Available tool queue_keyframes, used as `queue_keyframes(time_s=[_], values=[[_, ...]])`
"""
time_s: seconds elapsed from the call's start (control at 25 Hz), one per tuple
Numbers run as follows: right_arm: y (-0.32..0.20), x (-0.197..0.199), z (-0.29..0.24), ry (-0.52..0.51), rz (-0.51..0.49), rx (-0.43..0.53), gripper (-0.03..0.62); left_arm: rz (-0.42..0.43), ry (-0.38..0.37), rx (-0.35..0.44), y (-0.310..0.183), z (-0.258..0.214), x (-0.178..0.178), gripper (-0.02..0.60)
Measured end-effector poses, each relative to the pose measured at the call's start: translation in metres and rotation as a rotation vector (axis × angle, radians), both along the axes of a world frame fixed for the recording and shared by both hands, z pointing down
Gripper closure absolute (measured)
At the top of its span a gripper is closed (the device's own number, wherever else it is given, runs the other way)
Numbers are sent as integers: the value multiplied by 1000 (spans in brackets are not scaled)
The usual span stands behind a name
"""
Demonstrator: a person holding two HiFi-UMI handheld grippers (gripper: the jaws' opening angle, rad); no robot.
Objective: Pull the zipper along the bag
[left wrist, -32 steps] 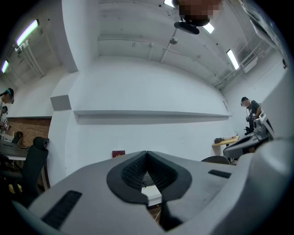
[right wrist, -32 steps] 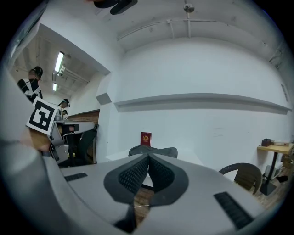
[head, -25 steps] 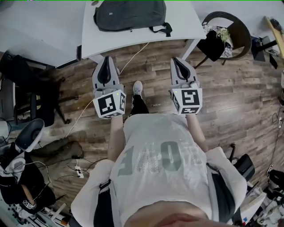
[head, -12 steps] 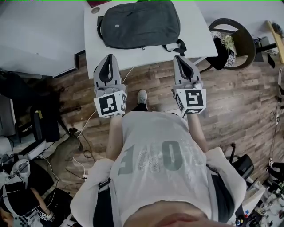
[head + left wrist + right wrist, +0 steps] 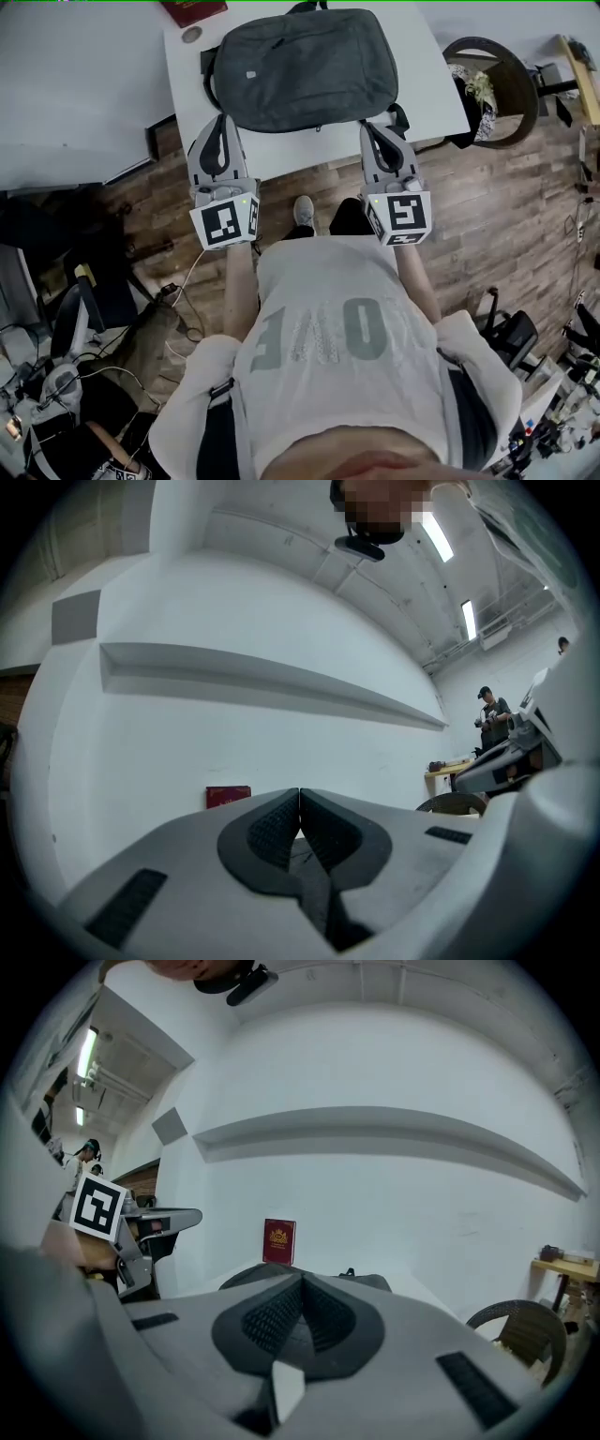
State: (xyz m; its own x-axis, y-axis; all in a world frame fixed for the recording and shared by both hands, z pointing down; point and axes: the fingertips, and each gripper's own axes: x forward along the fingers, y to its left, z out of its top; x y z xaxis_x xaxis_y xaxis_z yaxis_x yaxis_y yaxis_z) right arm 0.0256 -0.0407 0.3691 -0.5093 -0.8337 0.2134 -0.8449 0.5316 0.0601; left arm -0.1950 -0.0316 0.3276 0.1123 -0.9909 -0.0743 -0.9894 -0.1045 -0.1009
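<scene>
**Jaws.** The left gripper (image 5: 299,794) has its jaws closed pad against pad, with nothing between them. The right gripper (image 5: 302,1279) is the same: jaws together and empty. Closed jaws make a narrow tip, which probably suits an approach to a small target. They must be parted before anything can be pinched.

**Grippers.** Both are held out in front of the person, side by side and well apart. In the head view, each tip lies over the near edge of the table (image 5: 427,80). The left tip is beside the bag's (image 5: 300,70) near left corner. The right tip is at the near right corner, next to a black strap (image 5: 401,116). Neither touches the bag. This spacing brackets the bag's near edge, one gripper at each end.

**Bag.** It lies flat on the table with its long side across the person's front, so the near edge is within reach of both grippers. The zipper pull cannot be made out.

**Surroundings.** A red book (image 5: 192,11) rests at the far left of the table, clear of the work.

**Status.** Judged as approach; no grip has been made.
</scene>
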Motion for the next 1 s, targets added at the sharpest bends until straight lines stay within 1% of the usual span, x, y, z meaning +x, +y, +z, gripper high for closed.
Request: queue_keyframes(time_s=[0.08,0.24,0.32,0.4,0.48,0.6,0.76,0.84,0.88,0.92,0.96,1.0], values=[[-7,4,3,9,7,-8,566,8,8,-10,-5,4,2,555],[-24,8,6,14,0,-19,566,14,-14,-3,-13,0,10,555],[-30,6,6,10,-25,-21,566,-11,-17,2,-13,-2,9,555],[-36,4,7,11,-47,-16,566,-61,-16,5,-12,-3,4,555],[-45,5,7,13,-45,-8,566,-93,-13,7,-14,-5,2,555],[-59,8,6,-15,-41,-4,566,-102,-31,5,-23,-5,3,555],[-64,11,5,-48,-47,-9,565,-109,-46,6,-25,-4,8,555],[-65,12,4,-90,-53,-27,555,-92,-46,1,-29,-3,14,549],[-66,11,4,-115,-61,-34,459,-76,-42,-8,-32,-1,17,524],[-68,11,4,-136,-66,-39,316,-58,-35,-20,-36,2,19,435],[-69,10,4,-149,-68,-41,301,-40,-29,-33,-40,5,22,354],[-71,10,6,-154,-66,-45,276,-20,-24,-46,-44,9,24,293]])
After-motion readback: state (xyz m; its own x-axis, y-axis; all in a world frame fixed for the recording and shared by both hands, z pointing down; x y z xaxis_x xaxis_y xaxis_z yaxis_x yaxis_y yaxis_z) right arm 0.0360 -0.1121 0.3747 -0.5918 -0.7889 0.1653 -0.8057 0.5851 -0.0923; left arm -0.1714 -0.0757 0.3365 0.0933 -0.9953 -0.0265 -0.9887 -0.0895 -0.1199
